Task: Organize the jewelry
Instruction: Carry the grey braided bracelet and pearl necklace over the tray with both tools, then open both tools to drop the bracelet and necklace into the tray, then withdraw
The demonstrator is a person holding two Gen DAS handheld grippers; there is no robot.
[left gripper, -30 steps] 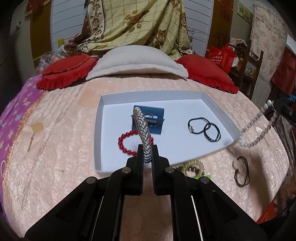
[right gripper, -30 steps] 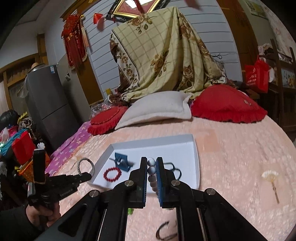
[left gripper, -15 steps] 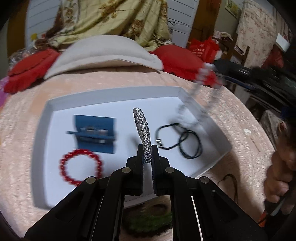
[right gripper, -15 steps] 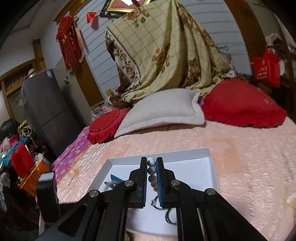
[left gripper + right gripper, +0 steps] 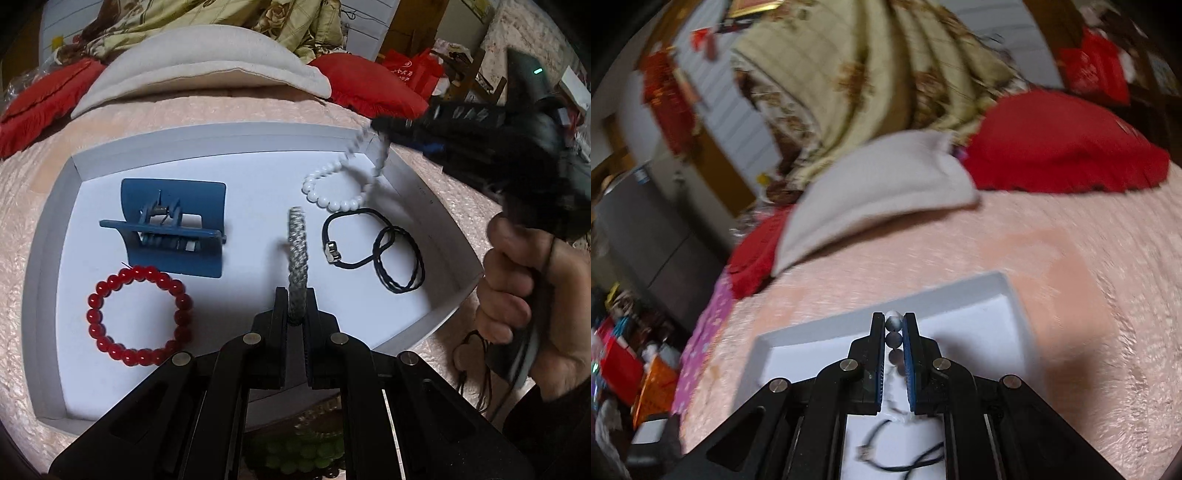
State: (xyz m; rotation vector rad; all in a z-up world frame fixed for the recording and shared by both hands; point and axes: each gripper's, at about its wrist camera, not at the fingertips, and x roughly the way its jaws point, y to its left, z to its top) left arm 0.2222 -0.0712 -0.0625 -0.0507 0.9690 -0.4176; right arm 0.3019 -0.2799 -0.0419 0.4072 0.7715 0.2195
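A white tray (image 5: pixel 55 229) lies on the pink bed. In it are a red bead bracelet (image 5: pixel 138 315), a blue hair clip (image 5: pixel 173 227) and black cord bracelets (image 5: pixel 373 247). My left gripper (image 5: pixel 295 314) is shut on a grey braided bracelet (image 5: pixel 297 251), held upright over the tray's middle. My right gripper (image 5: pixel 894 325) is shut on a white bead string (image 5: pixel 893 321); in the left wrist view its lower loop (image 5: pixel 332 188) rests on the tray floor at the far right, and the right gripper (image 5: pixel 373 125) hangs above it.
Green beads (image 5: pixel 299 452) and a gold bracelet (image 5: pixel 317 413) lie on the bed before the tray's near edge. A brown cord necklace (image 5: pixel 467 350) lies right of the tray. A grey pillow (image 5: pixel 199 66) and red cushions (image 5: pixel 365 85) sit behind it.
The left gripper moved forward and lower over the tray with the braided bracelet. The right gripper swung in over the tray's far right corner, and the white beads now touch the tray floor.
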